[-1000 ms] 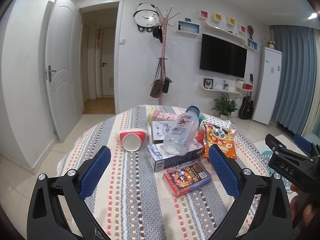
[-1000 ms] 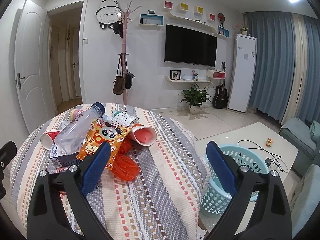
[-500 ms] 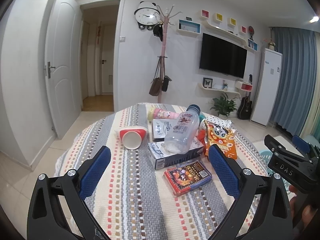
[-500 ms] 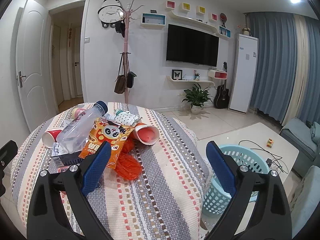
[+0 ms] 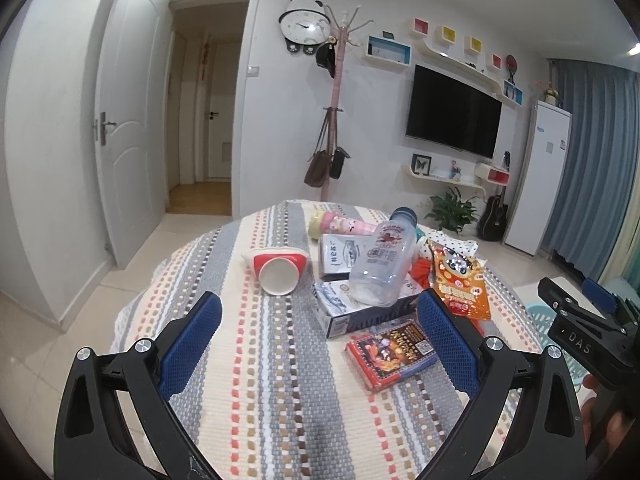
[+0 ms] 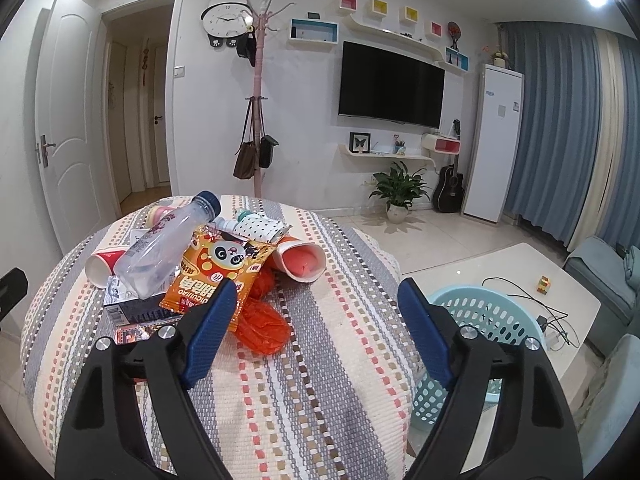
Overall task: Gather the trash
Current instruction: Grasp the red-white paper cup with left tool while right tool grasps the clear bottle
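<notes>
Judging by bulk first, my biggest piece is the clear plastic bottle (image 5: pixel 382 266), lying tilted across the long carton (image 5: pixel 366 310) near the middle of the counter (image 5: pixel 280 392); it looks empty, so light, stiff but slick and apt to roll, and I would take it across the belly, not the cap. The carton under it looks rigid and flat-sided, easy to pinch across its narrow faces. The orange panda snack bag (image 6: pixel 214 276) is thin, crinkly foil, best caught at an edge. The paper cups lie on their sides, light and crushable, so a gentle pinch on the rim suits them: one red-and-white cup (image 5: pixel 277 274) and one pink-lined cup (image 6: pixel 302 258). The red card box (image 5: pixel 391 354) lies flat and low, hard to get under. The crumpled orange wrapper (image 6: pixel 262 322) is soft and will squash in any grip.

My count: one bottle, one long carton, one snack bag, two cups, one card box, one orange wrapper, plus a pink tube (image 5: pixel 340 225), a white pouch (image 5: pixel 340 252) and a dotted packet (image 6: pixel 256 228). One blue basket (image 6: pixel 480 312) stands on the floor beside the counter.

My left tool (image 5: pixel 320 344) stands wide apart and empty. My right tool (image 6: pixel 316 332) is closing, with nothing between its pads.
</notes>
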The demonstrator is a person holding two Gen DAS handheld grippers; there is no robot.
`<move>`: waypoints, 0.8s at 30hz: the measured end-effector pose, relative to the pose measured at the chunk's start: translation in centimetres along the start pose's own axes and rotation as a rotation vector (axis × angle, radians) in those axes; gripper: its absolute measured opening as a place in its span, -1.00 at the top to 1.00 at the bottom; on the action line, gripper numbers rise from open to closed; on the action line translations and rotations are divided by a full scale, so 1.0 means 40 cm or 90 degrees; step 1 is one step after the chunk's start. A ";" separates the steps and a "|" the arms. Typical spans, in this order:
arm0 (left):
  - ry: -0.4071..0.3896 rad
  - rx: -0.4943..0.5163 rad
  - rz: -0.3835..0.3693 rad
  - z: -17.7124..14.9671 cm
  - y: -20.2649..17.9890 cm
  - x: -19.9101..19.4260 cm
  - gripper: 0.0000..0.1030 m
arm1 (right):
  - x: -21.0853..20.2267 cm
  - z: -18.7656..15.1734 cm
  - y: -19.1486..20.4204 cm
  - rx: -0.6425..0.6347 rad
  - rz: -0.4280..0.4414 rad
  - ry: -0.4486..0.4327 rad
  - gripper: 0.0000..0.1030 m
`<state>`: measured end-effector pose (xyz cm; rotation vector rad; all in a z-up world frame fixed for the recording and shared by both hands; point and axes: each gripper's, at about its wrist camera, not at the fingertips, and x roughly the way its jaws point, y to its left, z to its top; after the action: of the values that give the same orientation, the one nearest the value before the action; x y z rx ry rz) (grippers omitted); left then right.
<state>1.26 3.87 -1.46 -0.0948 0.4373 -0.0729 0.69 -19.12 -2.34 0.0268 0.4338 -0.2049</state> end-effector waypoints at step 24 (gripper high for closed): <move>0.254 -0.067 -0.109 0.114 0.198 0.444 -0.78 | 0.149 0.142 0.197 0.011 0.176 0.065 -0.19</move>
<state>19.65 10.46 -5.64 -0.2232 0.8315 -0.2404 9.93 -12.93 0.20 0.1139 0.5240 0.0658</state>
